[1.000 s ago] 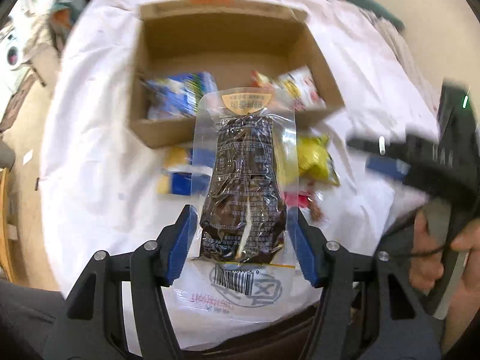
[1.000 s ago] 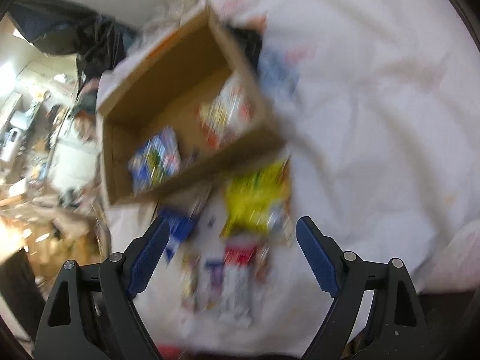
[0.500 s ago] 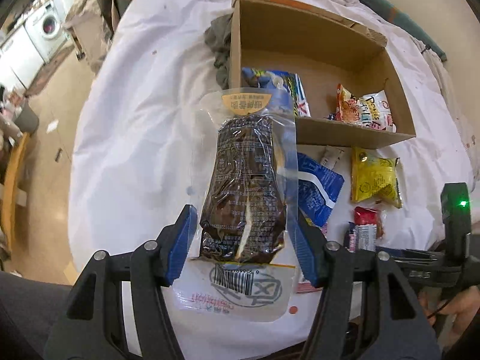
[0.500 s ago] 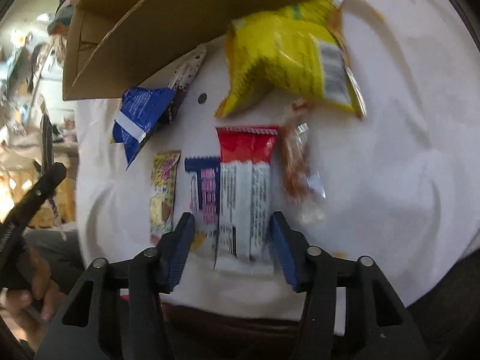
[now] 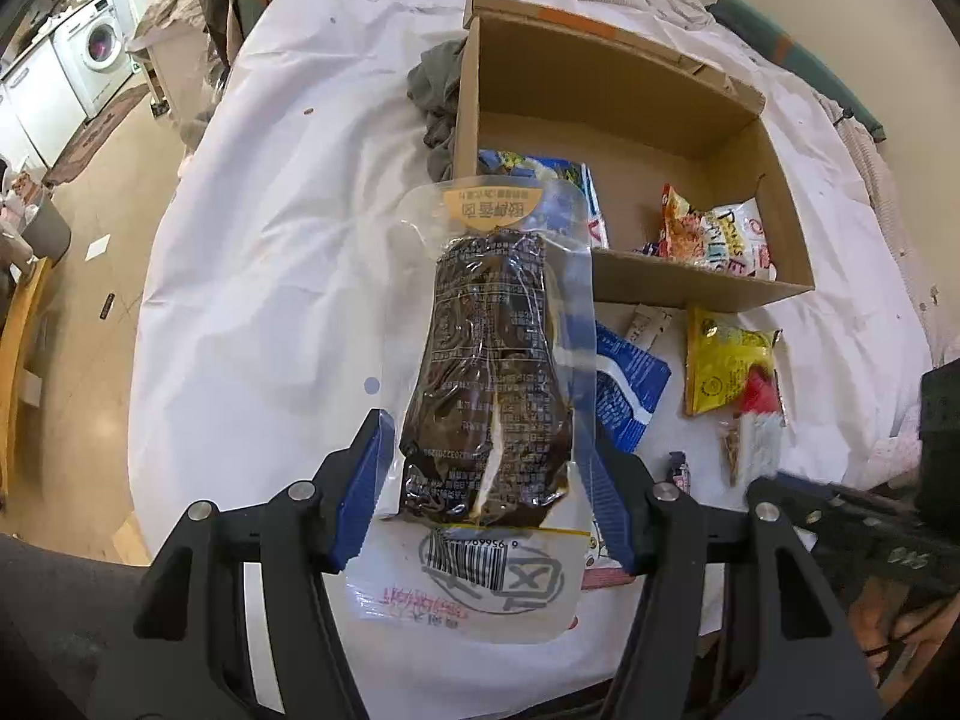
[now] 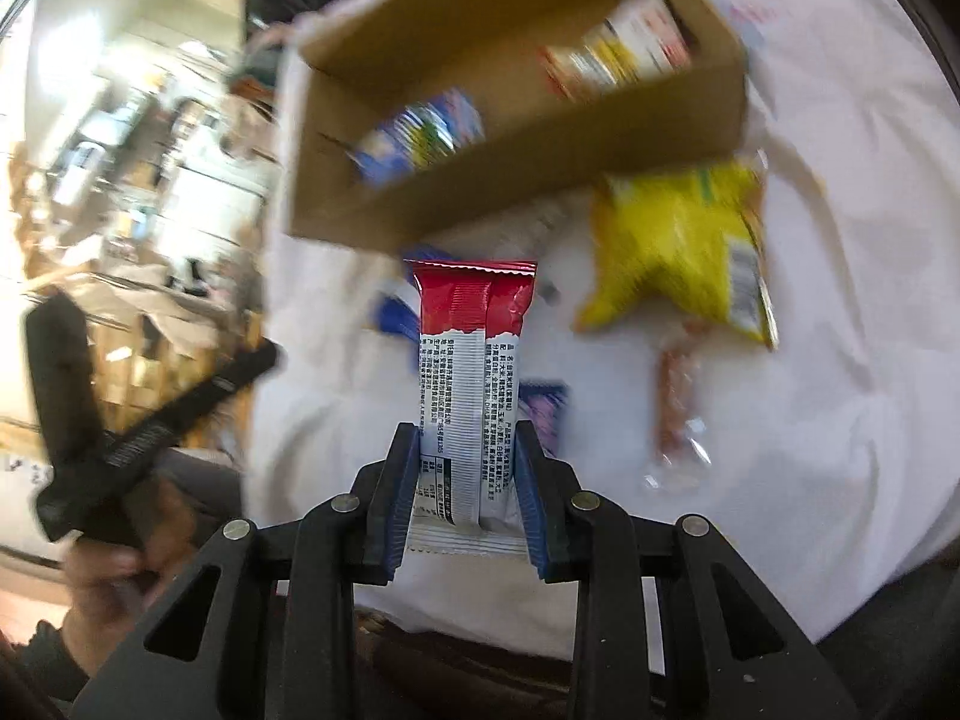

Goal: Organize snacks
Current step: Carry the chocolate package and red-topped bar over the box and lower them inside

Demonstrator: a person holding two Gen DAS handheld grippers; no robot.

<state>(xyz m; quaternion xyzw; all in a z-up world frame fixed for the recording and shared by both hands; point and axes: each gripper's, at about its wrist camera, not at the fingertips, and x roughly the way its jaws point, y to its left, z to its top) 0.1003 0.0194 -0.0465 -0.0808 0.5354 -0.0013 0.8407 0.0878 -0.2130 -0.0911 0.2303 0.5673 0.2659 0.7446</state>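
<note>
My left gripper is shut on a clear pouch of dark food, held above the white sheet in front of the cardboard box. In the right wrist view my right gripper has its jaws closing, the pads pressing both sides of a red and white snack bar, which stands up off the sheet. The box lies beyond the bar and holds a blue packet and a white and orange bag.
Loose on the sheet lie a yellow bag, a blue packet, a stick snack in clear wrap and a small purple packet. A grey cloth rests left of the box. The bed edge and floor are at left.
My right gripper came down over the red and white bar, closed on it and raised it. The left gripper swung leftward with the pouch, then stayed still.
</note>
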